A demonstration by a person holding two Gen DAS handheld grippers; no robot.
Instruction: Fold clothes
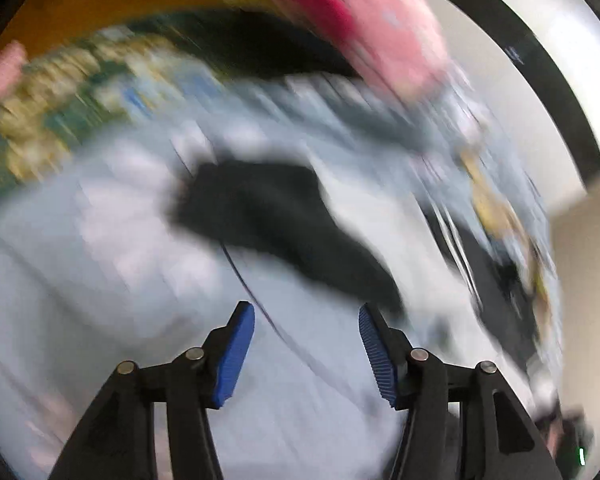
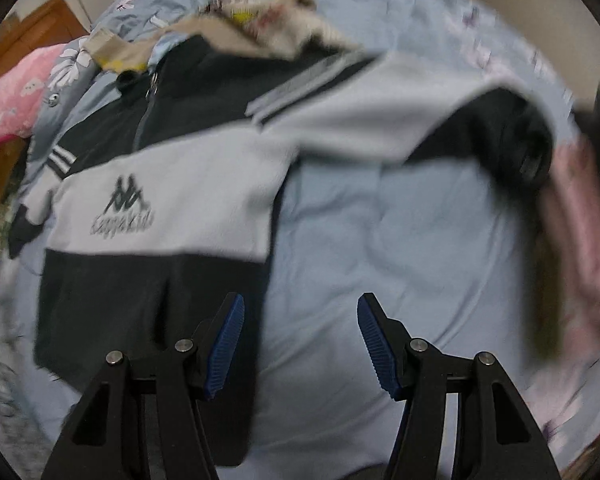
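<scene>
A black and light grey zip jacket (image 2: 168, 184) with a logo on the chest lies spread on a pale blue bedsheet (image 2: 380, 240). One sleeve (image 2: 380, 120) stretches to the right and ends in a black cuff (image 2: 520, 148). My right gripper (image 2: 300, 344) is open and empty, low over the sheet just right of the jacket's black hem. My left gripper (image 1: 306, 356) is open and empty above the sheet, with a black part of the jacket (image 1: 268, 216) just ahead of it. The left wrist view is heavily blurred.
A pink garment (image 2: 16, 100) lies at the far left and shows in the left wrist view (image 1: 380, 20) at the top. Beige and patterned clothes (image 2: 260, 28) are piled beyond the jacket's collar. A pinkish cloth (image 2: 580, 240) is at the right. A wooden door (image 2: 28, 28) stands behind.
</scene>
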